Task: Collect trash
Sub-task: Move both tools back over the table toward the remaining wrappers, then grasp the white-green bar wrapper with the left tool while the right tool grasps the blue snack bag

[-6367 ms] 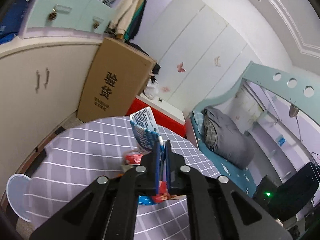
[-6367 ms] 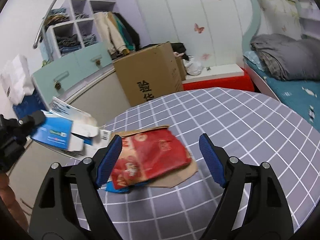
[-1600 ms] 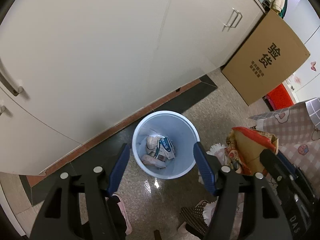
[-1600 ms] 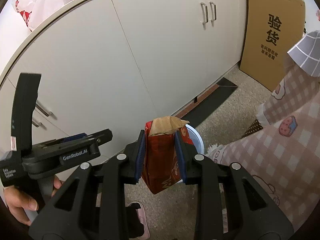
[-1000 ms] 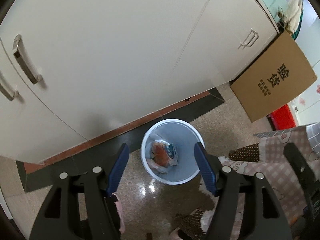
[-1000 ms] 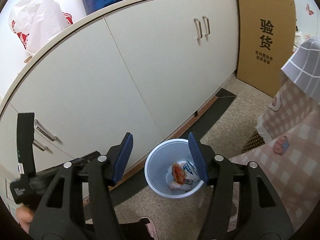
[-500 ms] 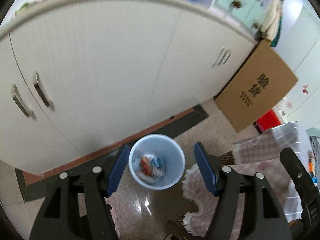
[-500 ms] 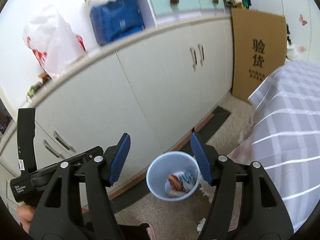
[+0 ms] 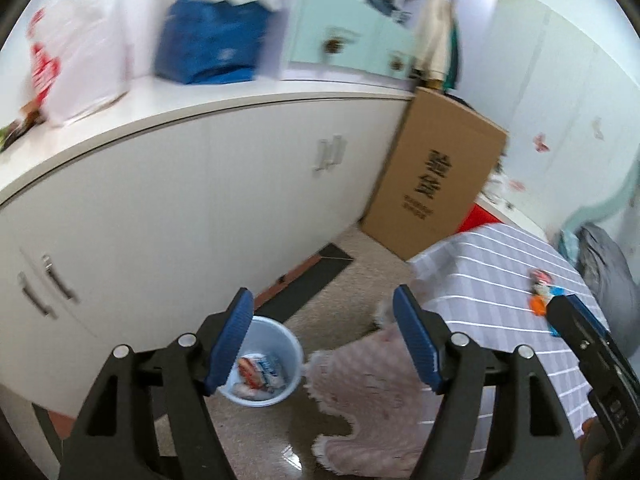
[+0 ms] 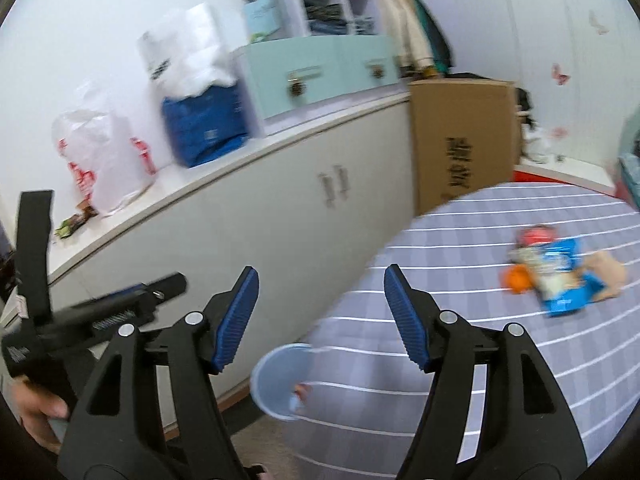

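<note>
A: What takes up the most room?

B: The long white cabinet, running along the wall with bags on top: a white plastic bag and a blue bag. A tall cardboard box leans at its far end.

A: And next in size?

B: The round table, covered in a grey checked cloth. A pink cloth hangs from under it toward the floor.

A: Where is the bin?

B: The pale blue bin stands on the floor just beside the cabinet base, close to the table's edge. In the right wrist view the table hides part of it.

A: Anything in it?

B: Yes, trash lies at the bottom: red and white-blue wrappers, several pieces, though the blur makes them hard to count.

A: Any more trash about?

B: A small pile of wrappers lies on the table, well apart from the bin: a blue packet, something orange, a red piece and a brown paper scrap, touching one another.

A: And the 2 claws?

B: The left gripper is spread wide and holds nothing; the bin shows between its blue pads, far below. The right gripper is also spread wide and empty, above the table's edge.
</note>
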The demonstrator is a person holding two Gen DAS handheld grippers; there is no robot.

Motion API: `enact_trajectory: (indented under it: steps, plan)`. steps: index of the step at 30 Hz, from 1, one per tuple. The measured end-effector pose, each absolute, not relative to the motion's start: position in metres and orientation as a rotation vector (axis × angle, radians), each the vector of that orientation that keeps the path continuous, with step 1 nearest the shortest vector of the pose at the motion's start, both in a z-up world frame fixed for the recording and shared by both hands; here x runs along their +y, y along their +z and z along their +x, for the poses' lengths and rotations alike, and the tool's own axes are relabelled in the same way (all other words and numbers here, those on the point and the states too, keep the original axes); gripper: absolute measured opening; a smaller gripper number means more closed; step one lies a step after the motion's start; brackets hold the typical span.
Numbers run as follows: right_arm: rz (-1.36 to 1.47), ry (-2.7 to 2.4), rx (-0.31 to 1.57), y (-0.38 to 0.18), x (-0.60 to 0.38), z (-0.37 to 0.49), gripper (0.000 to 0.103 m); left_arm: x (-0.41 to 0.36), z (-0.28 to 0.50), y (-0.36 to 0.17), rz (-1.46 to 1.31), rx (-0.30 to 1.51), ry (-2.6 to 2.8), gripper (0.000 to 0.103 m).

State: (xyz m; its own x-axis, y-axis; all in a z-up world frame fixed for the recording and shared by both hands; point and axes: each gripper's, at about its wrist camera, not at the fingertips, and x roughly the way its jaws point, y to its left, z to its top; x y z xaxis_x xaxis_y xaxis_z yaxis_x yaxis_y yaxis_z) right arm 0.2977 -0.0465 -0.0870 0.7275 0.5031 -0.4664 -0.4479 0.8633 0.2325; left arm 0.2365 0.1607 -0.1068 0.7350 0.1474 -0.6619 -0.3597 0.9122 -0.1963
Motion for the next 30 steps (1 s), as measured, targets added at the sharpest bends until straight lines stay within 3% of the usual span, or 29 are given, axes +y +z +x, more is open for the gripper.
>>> enact_trajectory:
  steps: [11,15,20,22,23,27,30]
  plan:
    - [0.115,0.249,0.606,-0.102,-0.201,0.341,0.064,0.036,0.303,-0.105,-0.206,0.761,0.051,0.071]
    - [0.063,0.241,0.667,-0.115,-0.217,0.368,0.057,0.008,0.323,-0.111,-0.195,0.803,-0.002,0.071]
    - [-0.002,0.267,0.738,-0.132,-0.215,0.394,0.041,-0.019,0.346,-0.115,-0.194,0.841,-0.044,0.071]
    - [-0.009,0.268,0.771,-0.141,-0.215,0.404,0.018,-0.030,0.356,-0.117,-0.194,0.854,-0.053,0.071]
    - [-0.006,0.272,0.779,-0.143,-0.215,0.406,0.014,-0.036,0.359,-0.117,-0.190,0.857,-0.059,0.071]
    - [0.001,0.284,0.760,-0.141,-0.221,0.402,0.010,-0.065,0.381,-0.127,-0.202,0.894,-0.107,0.070]
    - [0.023,0.295,0.756,-0.141,-0.226,0.401,0.009,-0.082,0.397,-0.136,-0.200,0.926,-0.128,0.063]
